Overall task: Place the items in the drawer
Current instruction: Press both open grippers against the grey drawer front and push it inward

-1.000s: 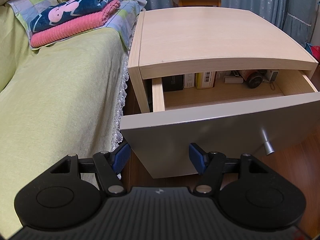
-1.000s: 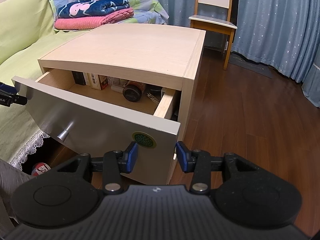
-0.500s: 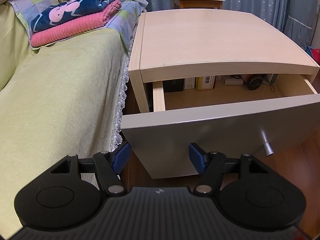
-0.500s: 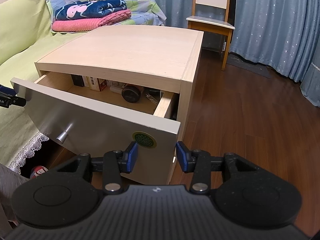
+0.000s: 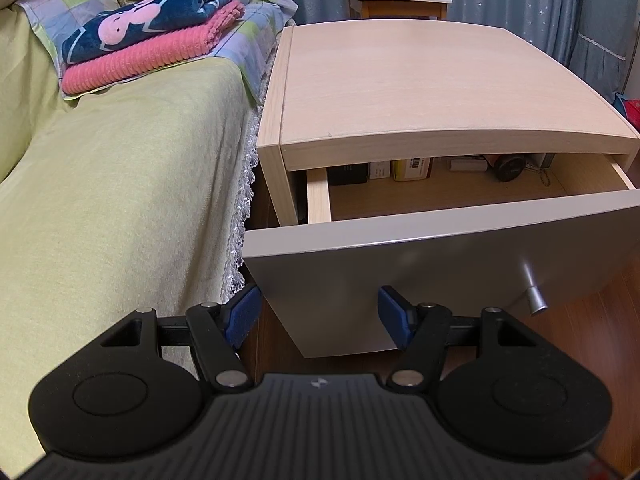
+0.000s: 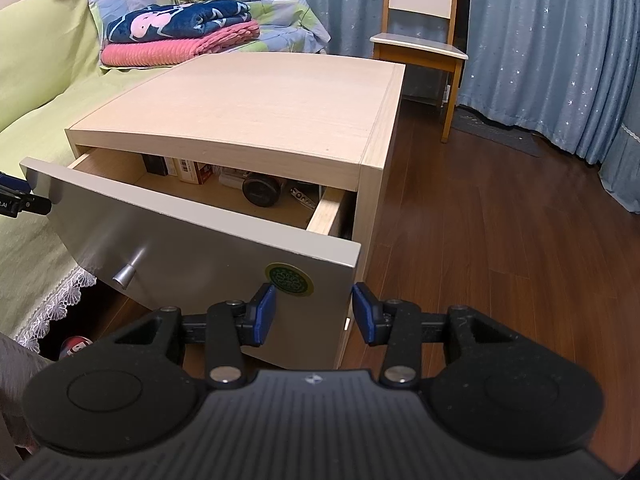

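Observation:
A light wood nightstand (image 5: pixel 420 84) (image 6: pixel 256 108) has its grey-fronted drawer (image 5: pixel 440 268) (image 6: pixel 192 248) pulled partly out. Inside at the back lie a black box (image 5: pixel 347 174), small cartons (image 5: pixel 412 168) (image 6: pixel 192 170) and a round black item (image 5: pixel 509 167) (image 6: pixel 261 191). A metal knob (image 5: pixel 534 296) (image 6: pixel 126 274) sticks out of the drawer front. My left gripper (image 5: pixel 320 314) is open and empty, low at the drawer front's left corner. My right gripper (image 6: pixel 314 312) is open and empty at the front's right corner.
A bed with a green cover (image 5: pixel 120 184) stands left of the nightstand, with folded pink and blue blankets (image 5: pixel 152 44) (image 6: pixel 180 36) on it. A wooden chair (image 6: pixel 420 40) and blue curtains (image 6: pixel 540 48) stand behind. Dark wood floor (image 6: pixel 500 240) lies to the right.
The drawer has slid further into the nightstand, so less of its inside shows. Both grippers moved forward with the front and stayed open.

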`<move>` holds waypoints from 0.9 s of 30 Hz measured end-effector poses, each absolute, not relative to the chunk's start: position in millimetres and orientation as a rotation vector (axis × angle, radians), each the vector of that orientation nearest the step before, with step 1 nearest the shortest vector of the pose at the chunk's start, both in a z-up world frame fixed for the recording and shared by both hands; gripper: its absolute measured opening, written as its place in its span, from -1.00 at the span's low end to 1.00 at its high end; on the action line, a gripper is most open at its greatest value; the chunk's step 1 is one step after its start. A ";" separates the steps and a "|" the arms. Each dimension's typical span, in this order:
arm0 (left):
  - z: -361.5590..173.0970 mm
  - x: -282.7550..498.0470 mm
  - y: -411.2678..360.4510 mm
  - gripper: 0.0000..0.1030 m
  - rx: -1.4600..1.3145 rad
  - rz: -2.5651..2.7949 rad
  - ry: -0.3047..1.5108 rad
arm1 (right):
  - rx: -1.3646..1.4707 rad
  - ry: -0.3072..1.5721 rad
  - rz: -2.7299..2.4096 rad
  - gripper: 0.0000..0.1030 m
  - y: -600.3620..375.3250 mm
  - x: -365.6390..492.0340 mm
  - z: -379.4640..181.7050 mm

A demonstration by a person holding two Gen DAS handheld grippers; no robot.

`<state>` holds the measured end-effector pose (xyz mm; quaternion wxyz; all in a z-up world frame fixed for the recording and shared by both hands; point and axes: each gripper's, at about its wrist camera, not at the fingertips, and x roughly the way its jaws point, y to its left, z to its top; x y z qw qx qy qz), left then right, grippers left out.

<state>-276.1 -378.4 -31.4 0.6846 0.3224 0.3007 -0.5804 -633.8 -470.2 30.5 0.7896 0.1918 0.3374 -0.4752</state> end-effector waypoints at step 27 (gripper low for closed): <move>-30.0 -275.3 -390.4 0.28 0.710 -1.287 0.678 | 0.418 0.715 -1.041 -0.25 -489.1 -632.1 34.1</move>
